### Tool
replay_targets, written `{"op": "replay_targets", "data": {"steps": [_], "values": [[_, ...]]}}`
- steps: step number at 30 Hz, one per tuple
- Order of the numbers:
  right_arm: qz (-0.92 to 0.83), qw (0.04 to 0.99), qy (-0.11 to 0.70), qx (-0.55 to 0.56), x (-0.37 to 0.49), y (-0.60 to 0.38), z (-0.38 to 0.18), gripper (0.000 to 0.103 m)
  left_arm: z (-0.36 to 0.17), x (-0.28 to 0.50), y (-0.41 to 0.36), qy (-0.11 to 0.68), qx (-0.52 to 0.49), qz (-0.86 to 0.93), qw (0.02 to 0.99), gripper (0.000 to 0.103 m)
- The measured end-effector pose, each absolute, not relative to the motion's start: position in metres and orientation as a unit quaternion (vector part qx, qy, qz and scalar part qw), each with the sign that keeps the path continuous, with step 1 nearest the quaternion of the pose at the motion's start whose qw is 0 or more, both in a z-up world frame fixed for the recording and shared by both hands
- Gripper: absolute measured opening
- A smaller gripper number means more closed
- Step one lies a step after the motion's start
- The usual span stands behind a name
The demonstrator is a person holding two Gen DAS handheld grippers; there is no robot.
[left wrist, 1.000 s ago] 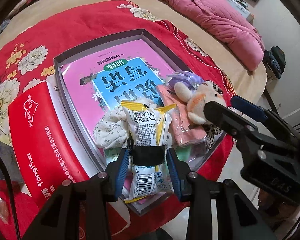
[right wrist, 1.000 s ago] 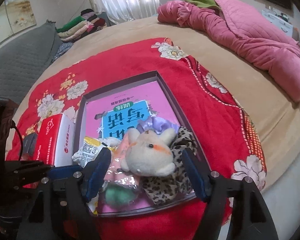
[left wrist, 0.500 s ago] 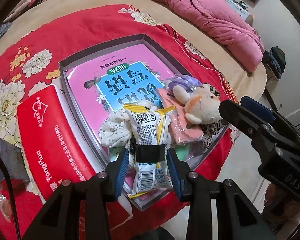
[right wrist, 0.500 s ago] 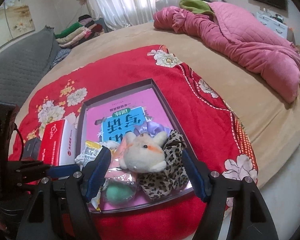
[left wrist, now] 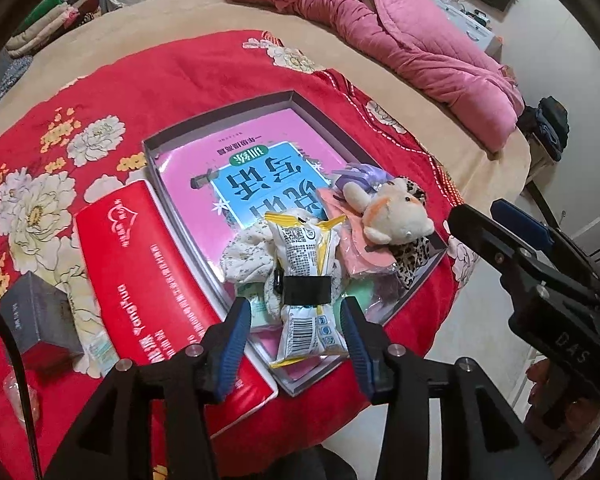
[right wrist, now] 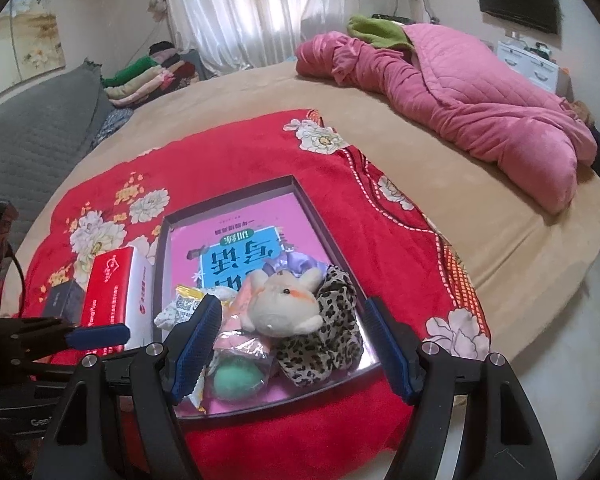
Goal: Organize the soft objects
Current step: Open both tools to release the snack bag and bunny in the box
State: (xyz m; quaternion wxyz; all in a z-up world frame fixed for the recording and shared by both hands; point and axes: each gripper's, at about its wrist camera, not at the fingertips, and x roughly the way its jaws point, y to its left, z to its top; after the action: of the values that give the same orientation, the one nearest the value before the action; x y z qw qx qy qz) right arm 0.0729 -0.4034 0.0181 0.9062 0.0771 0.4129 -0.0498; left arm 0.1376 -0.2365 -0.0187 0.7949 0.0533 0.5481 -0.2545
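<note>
The left claw [left wrist: 296, 334] was opening, its pads clear of the snack packet [left wrist: 306, 280] lying in the tray [left wrist: 220, 128] on the bed. The right claw [right wrist: 292, 344] hung open above the plush toy [right wrist: 286, 304].

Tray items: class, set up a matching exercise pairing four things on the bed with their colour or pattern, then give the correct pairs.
Things:
1. plush toy
2. scrunchie
3. tissue box
4. ball

Looks:
A. red
B. green
C. cream with an orange patch
D. leopard print

Pairs: 1-C, 2-D, 3-A, 4-B
</note>
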Motion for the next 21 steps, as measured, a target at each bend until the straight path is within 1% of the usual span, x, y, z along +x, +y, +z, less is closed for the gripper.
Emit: {"op": "replay_targets", "data": {"steps": [16, 18, 21], "values": [[-0.056, 0.920, 0.382, 0.061, 0.052, -0.382, 0.049, 0.076, 0.009, 0.117, -0.210, 0.522, 0.055, -0.242, 0.816, 0.054], [-0.055, 0.921, 0.380, 0.060, 0.049, -0.379, 0.052, 0.076, 0.012, 0.115, -0.206, 0.519, 0.053, -0.241, 0.819, 0.055], [-0.054, 0.923, 0.376, 0.054, 0.046, -0.373, 0.056, 0.076, 0.017, 0.110, -0.200, 0.512, 0.053, -0.237, 0.824, 0.060]]}}
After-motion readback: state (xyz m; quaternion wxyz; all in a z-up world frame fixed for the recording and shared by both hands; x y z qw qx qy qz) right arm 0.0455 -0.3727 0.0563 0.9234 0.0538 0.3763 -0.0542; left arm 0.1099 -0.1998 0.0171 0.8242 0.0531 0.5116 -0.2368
